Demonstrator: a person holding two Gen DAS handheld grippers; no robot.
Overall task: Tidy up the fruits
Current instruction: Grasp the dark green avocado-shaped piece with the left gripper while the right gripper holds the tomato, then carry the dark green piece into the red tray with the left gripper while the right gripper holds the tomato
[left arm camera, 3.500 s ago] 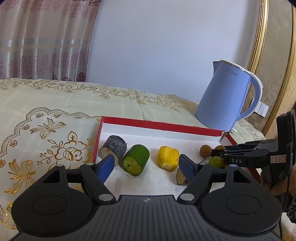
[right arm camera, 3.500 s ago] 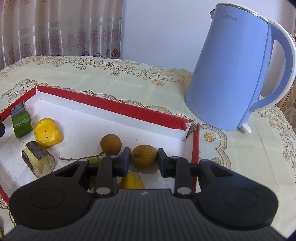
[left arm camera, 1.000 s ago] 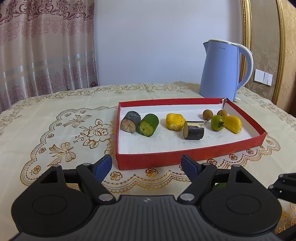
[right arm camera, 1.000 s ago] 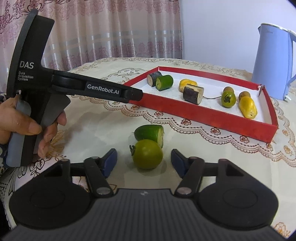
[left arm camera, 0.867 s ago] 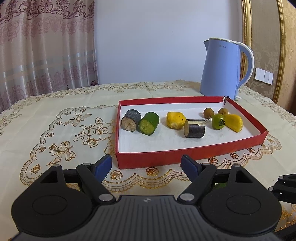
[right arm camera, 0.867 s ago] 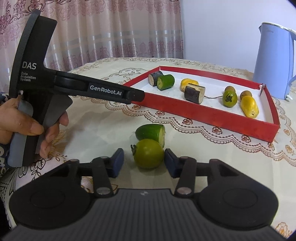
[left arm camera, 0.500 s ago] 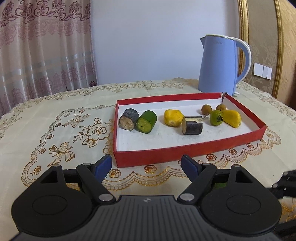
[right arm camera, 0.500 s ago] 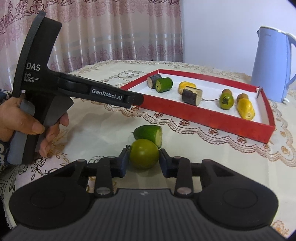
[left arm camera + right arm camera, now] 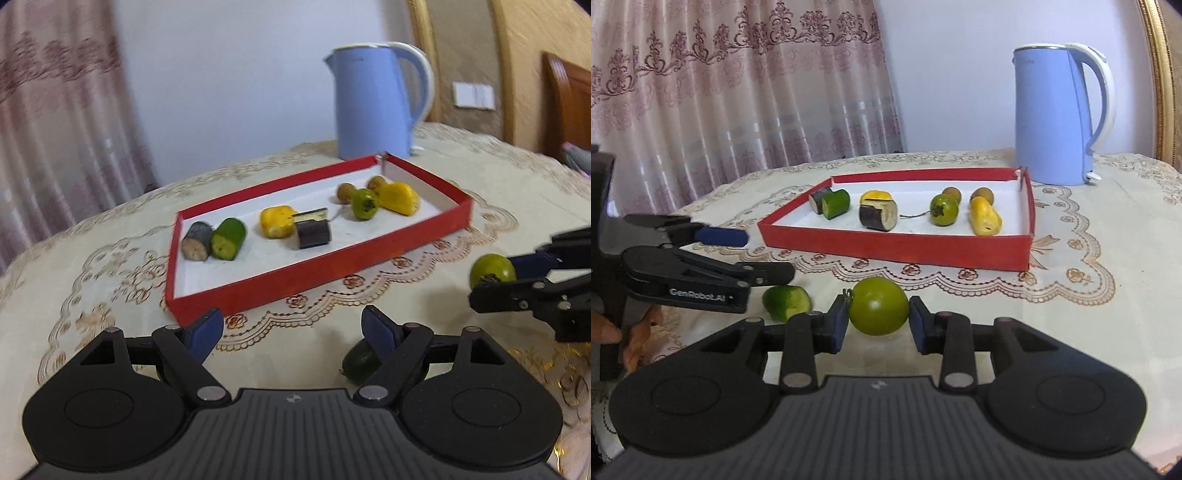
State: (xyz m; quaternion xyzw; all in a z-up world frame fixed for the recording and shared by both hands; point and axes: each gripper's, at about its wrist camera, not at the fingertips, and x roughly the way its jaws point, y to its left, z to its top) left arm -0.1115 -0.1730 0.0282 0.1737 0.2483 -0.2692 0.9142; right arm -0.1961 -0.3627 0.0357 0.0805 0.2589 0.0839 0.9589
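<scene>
My right gripper point(image 9: 878, 319) is shut on a round green fruit point(image 9: 878, 311) and holds it just above the tablecloth; it also shows in the left wrist view point(image 9: 493, 271). A cut green fruit piece point(image 9: 786, 302) lies on the cloth beside it, partly hidden behind my left finger point(image 9: 360, 361). My left gripper point(image 9: 293, 334) is open and empty, in front of the red tray point(image 9: 325, 273). The tray point(image 9: 897, 245) holds several fruit pieces: a dark piece point(image 9: 196, 244), green cylinder point(image 9: 229, 243), yellow pieces, a green fruit point(image 9: 365, 204) and brown round ones.
A blue kettle point(image 9: 1058, 114) stands behind the tray's far right corner, also in the left wrist view point(image 9: 373, 103). Curtains hang behind the table. The embroidered tablecloth point(image 9: 1089, 295) covers the table. A wooden chair back point(image 9: 569, 107) is at far right.
My right gripper has closed on the round green fruit and lifted it slightly. My left gripper has swung, so the tray now sits skewed and the right gripper shows at its right.
</scene>
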